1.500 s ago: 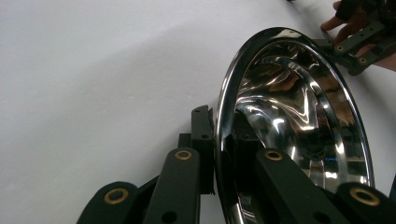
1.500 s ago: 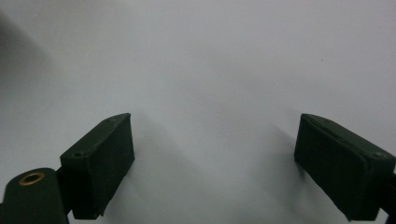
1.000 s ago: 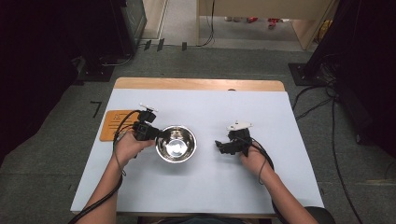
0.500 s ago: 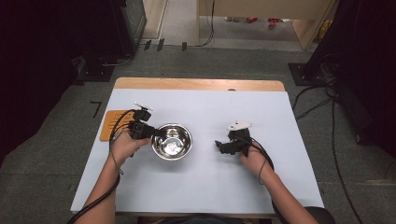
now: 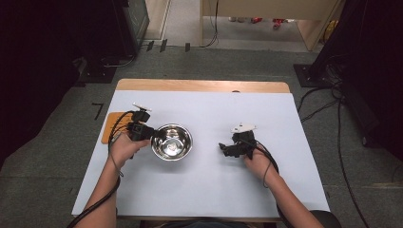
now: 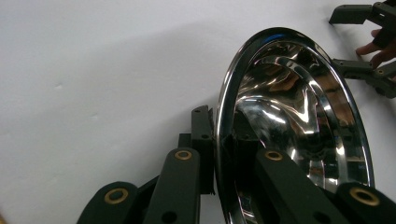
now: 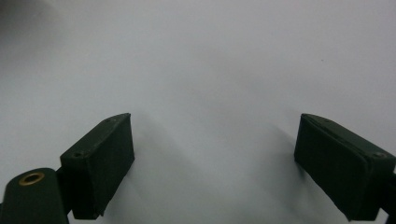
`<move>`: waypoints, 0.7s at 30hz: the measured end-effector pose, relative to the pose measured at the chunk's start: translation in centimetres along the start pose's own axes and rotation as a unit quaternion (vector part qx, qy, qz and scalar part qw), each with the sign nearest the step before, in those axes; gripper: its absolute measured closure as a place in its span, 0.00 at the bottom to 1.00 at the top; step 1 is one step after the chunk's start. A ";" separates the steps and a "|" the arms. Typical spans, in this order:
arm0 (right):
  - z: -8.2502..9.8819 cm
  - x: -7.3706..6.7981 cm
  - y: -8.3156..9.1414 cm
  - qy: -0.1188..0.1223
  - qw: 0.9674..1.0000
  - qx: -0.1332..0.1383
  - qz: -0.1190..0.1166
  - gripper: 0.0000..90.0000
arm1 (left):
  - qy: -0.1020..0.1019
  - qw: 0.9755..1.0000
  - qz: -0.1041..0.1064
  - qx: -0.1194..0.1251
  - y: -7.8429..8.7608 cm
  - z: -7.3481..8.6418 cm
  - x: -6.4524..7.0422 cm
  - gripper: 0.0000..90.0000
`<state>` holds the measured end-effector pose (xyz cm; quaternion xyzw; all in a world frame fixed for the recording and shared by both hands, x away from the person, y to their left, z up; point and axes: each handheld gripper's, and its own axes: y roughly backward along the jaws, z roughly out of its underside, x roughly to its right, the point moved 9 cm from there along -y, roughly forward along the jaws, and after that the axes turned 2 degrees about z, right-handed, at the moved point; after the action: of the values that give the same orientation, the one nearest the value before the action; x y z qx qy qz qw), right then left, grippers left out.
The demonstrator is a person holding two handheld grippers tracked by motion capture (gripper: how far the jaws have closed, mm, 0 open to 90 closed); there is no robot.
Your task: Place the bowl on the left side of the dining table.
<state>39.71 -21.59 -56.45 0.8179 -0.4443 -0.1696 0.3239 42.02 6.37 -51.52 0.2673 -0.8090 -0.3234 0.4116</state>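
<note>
A shiny steel bowl [image 5: 172,141] rests on the pale table [image 5: 214,109] left of centre. My left gripper [image 5: 151,134] is shut on the bowl's left rim. In the left gripper view the rim [image 6: 224,116] runs between the two black jaws, one outside the wall and one inside the bowl [image 6: 299,121]. My right gripper [image 5: 223,149] lies low on the table to the right of the bowl, apart from it and pointing toward it. Its fingers [image 7: 100,161] stand wide apart over bare table, so it is open with nothing between them. It also shows far off as the right gripper [image 6: 348,42].
An orange flat pad [image 5: 108,127] lies near the table's left edge, just behind the left hand. A wooden strip [image 5: 199,85] runs along the far edge. Cables and dark equipment stand on the floor around the table.
The left gripper has drawn the bowl a little to the left and slightly farther away. The right gripper has stayed where it was.
</note>
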 end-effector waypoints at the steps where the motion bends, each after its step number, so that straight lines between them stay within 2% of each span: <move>1: 0.0 0.0 0.0 0.000 1.000 0.000 0.000 0.13 | 0.001 1.000 0.000 0.000 0.1 0.0 -0.1 0.95; 9: 0.0 0.0 0.0 -0.001 1.000 -0.001 0.000 0.13 | 0.008 1.000 -0.005 0.003 0.4 0.0 -0.7 0.95; 13: 0.0 0.0 0.0 0.000 1.000 -0.001 0.000 0.13 | 0.009 1.000 -0.016 0.004 0.6 0.0 -1.1 0.95; 21: 0.0 0.0 0.0 -0.001 1.000 -0.001 0.000 0.13 | 0.021 1.000 -0.014 0.007 0.9 0.0 -1.5 0.95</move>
<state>39.69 -21.59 -56.45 0.8177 -0.4441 -0.1705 0.3241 42.68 8.06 -51.57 0.2883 -0.7987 -0.3174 0.4222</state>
